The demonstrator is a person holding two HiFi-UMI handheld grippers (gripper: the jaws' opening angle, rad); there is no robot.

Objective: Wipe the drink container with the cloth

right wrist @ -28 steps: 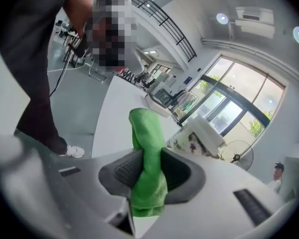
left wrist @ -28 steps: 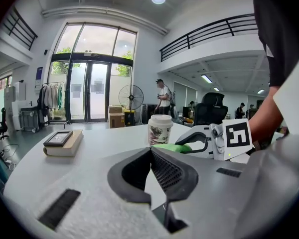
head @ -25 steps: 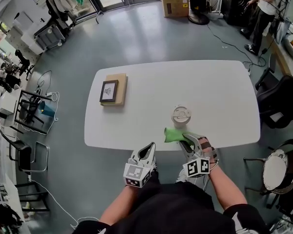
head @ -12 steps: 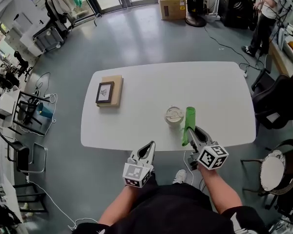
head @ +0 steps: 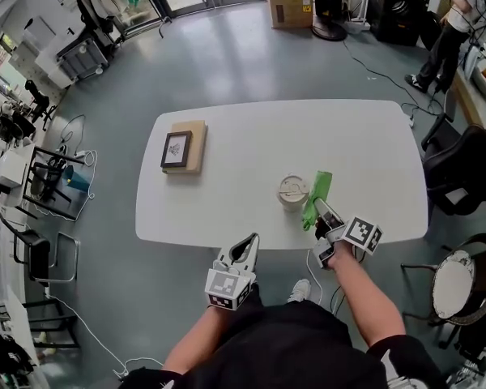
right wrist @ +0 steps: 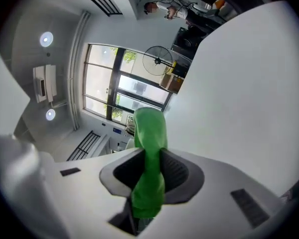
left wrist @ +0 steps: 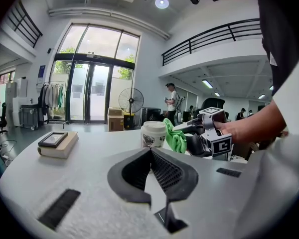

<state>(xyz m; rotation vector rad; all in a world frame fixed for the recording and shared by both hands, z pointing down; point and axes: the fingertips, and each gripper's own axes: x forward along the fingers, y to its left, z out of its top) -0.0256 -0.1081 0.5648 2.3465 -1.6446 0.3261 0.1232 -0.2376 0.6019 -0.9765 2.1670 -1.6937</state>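
A white lidded drink cup [head: 294, 191] stands upright on the white table [head: 243, 128], right of centre and near the front. My right gripper [head: 322, 211] is shut on a green cloth [head: 317, 196] and holds it up just right of the cup, close to its side; contact cannot be told. In the right gripper view the cloth [right wrist: 149, 148] sticks out between the shut jaws of the gripper [right wrist: 149, 158], which is rolled sideways. My left gripper [head: 243, 251] hovers at the table's front edge, shut and holding nothing. From the left gripper view the cup [left wrist: 153, 133] and cloth [left wrist: 176, 137] lie ahead.
A framed picture on a tan book [head: 182, 147] lies at the table's left end, also ahead-left in the left gripper view [left wrist: 57, 143]. A dark chair [head: 463, 168] and a round stool [head: 457, 287] stand right of the table. A person [head: 455, 23] stands far off.
The right gripper lifted the cloth from the table's front edge and carried it round to the cup's right side, rolling over as it went. The left gripper stayed put.
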